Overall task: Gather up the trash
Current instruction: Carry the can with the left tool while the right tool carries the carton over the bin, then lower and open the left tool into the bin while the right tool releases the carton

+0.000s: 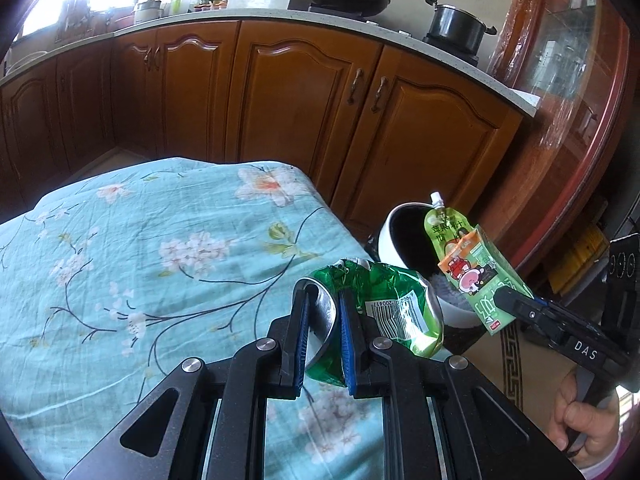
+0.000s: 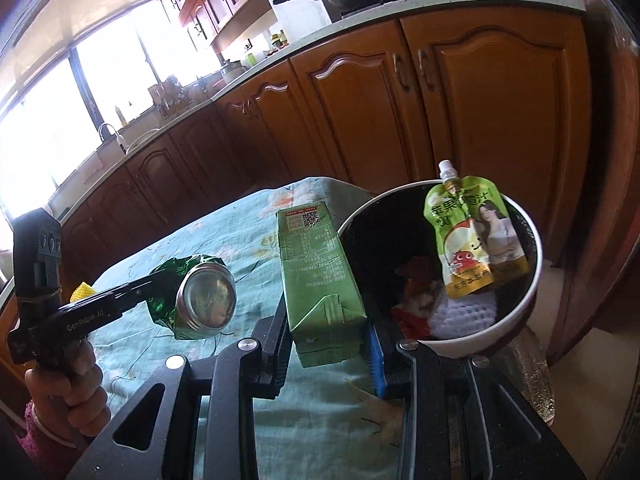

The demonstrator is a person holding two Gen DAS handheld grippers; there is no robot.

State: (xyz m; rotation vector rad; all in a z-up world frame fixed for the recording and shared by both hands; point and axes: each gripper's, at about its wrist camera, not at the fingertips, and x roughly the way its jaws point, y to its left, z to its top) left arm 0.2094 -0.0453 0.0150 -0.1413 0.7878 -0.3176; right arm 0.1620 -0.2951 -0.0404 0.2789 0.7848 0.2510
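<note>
Daylight enters through overexposed windows at upper left in both views. Cabinet doors show soft sheen. Fisheye distortion bends the countertop; corners vignette to black.

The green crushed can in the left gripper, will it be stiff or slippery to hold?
The crushed can, clamped in the left gripper, probably dents further: its wall is already crumpled. The shiny metal base looks slippery. It seems light, likely empty.

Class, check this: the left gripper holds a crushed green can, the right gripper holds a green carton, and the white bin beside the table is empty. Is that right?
Not quite. The bin is not empty: the right wrist view shows a juice pouch and other scraps inside. The rest stands: the left gripper holds the can, the right gripper the carton.
</note>
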